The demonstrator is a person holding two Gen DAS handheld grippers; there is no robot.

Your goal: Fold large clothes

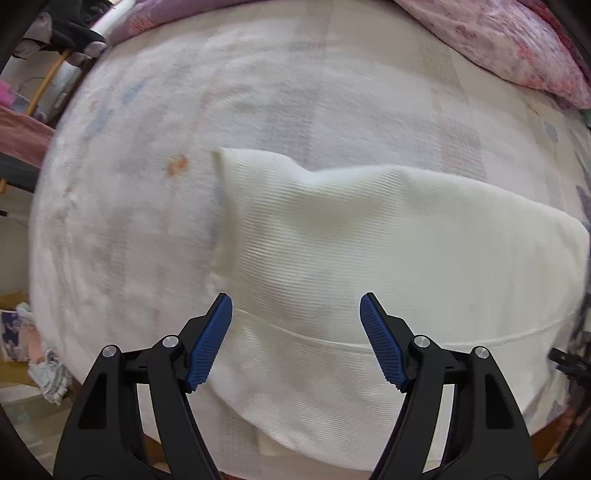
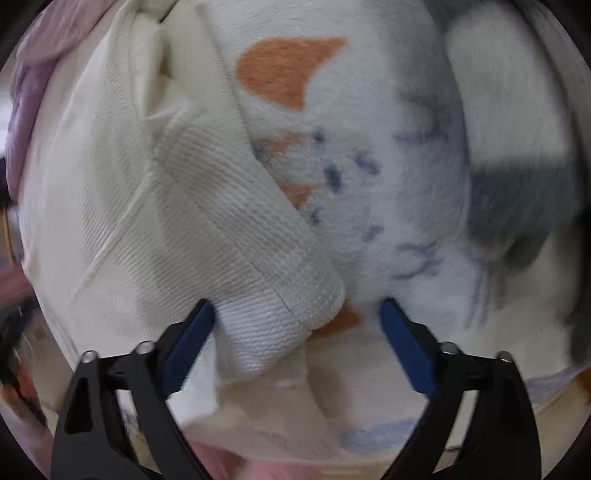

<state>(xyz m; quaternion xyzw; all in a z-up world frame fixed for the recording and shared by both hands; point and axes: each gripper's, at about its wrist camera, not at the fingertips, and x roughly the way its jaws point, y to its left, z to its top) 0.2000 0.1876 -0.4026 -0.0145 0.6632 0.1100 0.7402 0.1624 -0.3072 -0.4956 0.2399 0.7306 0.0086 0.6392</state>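
A cream ribbed garment lies partly folded on the pale bed cover. In the left wrist view my left gripper hangs straight above its lower part, jaws wide apart, nothing between the blue pads. In the right wrist view the same garment fills the left side, and its ribbed sleeve cuff lies between the jaws of my right gripper. Those jaws stand wide open; the left pad is close to the cuff without pressing it, the right pad is well clear.
A pink floral pillow lies at the bed's far right and a lilac quilt along the far edge. The cover carries orange patches and blue marks. Clutter and a wooden rail stand beside the bed at left.
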